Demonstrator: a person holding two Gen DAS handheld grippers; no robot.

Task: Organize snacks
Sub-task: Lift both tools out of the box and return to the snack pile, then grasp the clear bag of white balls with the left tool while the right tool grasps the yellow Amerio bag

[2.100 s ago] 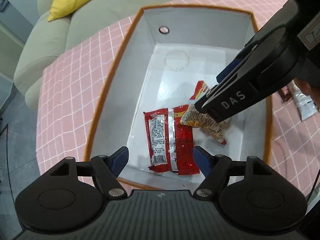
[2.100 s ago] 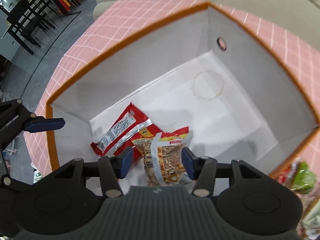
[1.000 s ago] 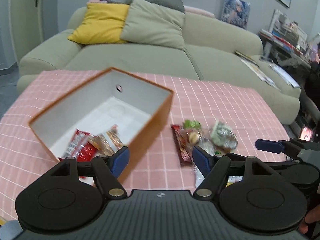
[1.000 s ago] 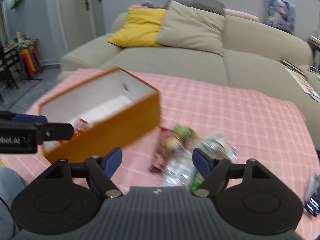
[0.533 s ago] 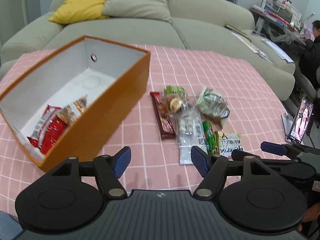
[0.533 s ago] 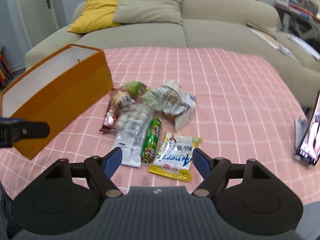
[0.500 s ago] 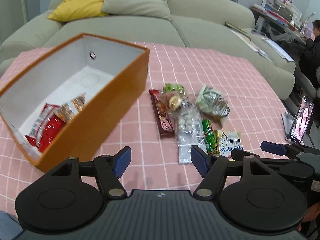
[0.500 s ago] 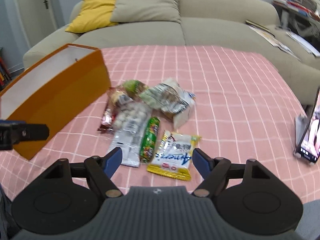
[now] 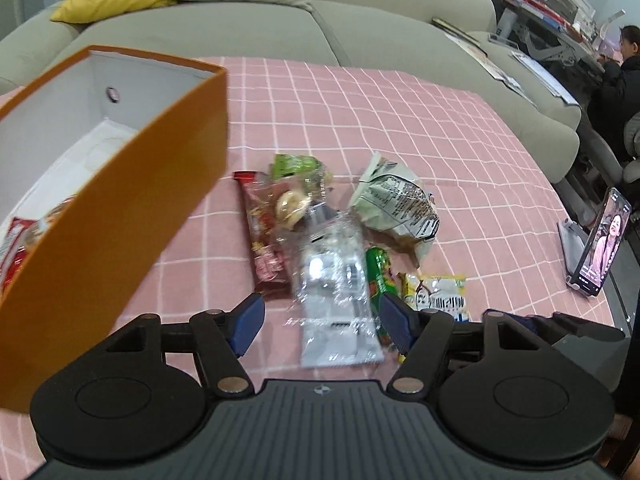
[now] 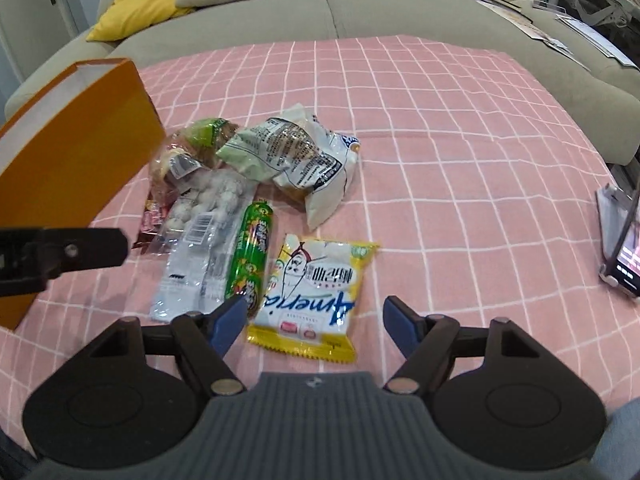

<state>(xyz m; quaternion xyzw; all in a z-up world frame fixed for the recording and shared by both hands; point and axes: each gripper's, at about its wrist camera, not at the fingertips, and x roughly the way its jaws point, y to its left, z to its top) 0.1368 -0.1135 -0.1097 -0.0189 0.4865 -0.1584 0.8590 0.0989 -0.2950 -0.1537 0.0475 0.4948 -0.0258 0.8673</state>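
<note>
My right gripper (image 10: 314, 320) has its jaws released, just been narrowing, astride the yellow snack packet (image 10: 310, 300). My left gripper (image 9: 320, 320) hangs released over the clear packet (image 9: 336, 284). The other snacks lie heaped on the desk (image 10: 460, 184) beside the orange box (image 9: 120, 208).

Left tool (image 9: 320, 322) hangs over the pink checked surface (image 9: 400, 120), jaws apart and just easing narrower, with the near end of a clear packet (image 9: 336, 300) lying below the gap, untouched. Left of frame sits the orange box (image 9: 120, 208), red packets (image 9: 12, 248) inside. A green stick (image 9: 380, 276) and a yellow packet (image 9: 436, 292) lie right of centre.
</note>
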